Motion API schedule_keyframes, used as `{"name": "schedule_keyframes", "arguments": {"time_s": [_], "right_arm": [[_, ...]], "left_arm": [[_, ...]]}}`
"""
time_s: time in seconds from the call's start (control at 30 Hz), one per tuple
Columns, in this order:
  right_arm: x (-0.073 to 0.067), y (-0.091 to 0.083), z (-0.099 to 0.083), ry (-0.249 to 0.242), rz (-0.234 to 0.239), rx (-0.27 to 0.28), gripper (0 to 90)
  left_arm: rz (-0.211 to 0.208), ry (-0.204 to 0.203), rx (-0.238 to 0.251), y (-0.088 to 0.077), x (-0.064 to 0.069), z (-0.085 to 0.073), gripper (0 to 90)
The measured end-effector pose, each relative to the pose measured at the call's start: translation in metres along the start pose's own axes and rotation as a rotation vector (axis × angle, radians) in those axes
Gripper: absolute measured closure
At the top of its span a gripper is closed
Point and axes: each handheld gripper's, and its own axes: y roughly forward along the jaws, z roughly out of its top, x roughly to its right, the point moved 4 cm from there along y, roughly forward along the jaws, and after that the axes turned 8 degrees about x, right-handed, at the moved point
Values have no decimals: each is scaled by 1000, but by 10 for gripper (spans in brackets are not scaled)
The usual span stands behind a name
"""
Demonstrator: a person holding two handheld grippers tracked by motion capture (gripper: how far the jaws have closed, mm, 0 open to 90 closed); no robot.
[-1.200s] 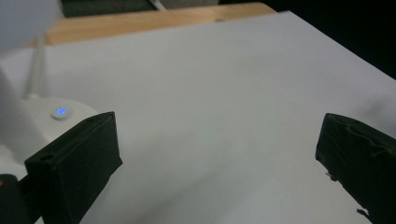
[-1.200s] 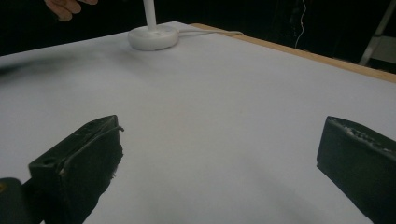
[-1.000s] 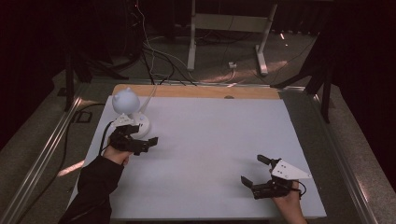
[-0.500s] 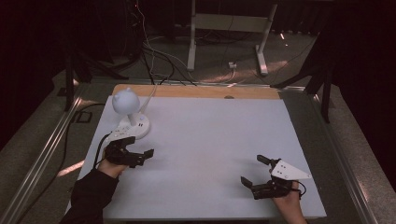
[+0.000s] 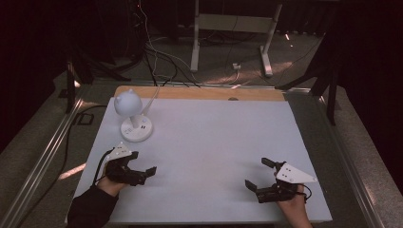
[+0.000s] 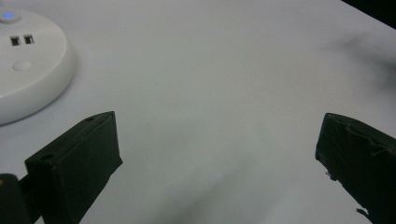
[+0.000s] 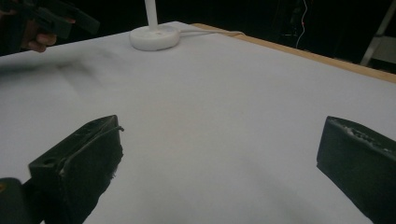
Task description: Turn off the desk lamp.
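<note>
A small white desk lamp with a round head (image 5: 128,103) stands on its round base (image 5: 137,129) at the table's back left. The base (image 6: 28,65) has two USB ports and a blue light, and shows far off in the right gripper view (image 7: 154,36). My left gripper (image 5: 143,162) hovers open over the white tabletop, in front of the base and apart from it, with nothing between its jaws (image 6: 219,140). My right gripper (image 5: 256,173) rests open near the front right, also holding nothing (image 7: 219,144).
The white tabletop (image 5: 214,137) has a wooden strip (image 5: 199,93) along its back edge. The lamp's white cable (image 5: 153,97) runs off the back. Metal rails (image 5: 43,156) flank the table. A desk frame and cables stand on the floor behind.
My left gripper has drawn back from the lamp base toward the front edge of the table. The right gripper has stayed in place.
</note>
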Motion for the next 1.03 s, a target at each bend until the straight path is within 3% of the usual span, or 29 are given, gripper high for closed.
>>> {"name": "schedule_keyframes", "arguments": {"time_s": [0.1, 0.23, 0.43, 0.7, 1.03], "right_arm": [[0, 0, 0, -1, -2, -2, 0], [1, 0, 0, -2, -2, -2, 0], [0, 0, 0, -6, -1, -3, 0], [0, 1, -1, -2, 1, -6, 0], [0, 1, -2, 0, 3, -10, 0]], "left_arm": [[-16, -14, -4, -2, 5, -7, 6], [-20, 11, -15, -5, 12, -16, 6], [-26, 15, -15, -14, 19, -26, 6], [9, 70, -18, -22, 24, -39, 6], [29, 96, -35, -21, 23, -45, 6]]}}
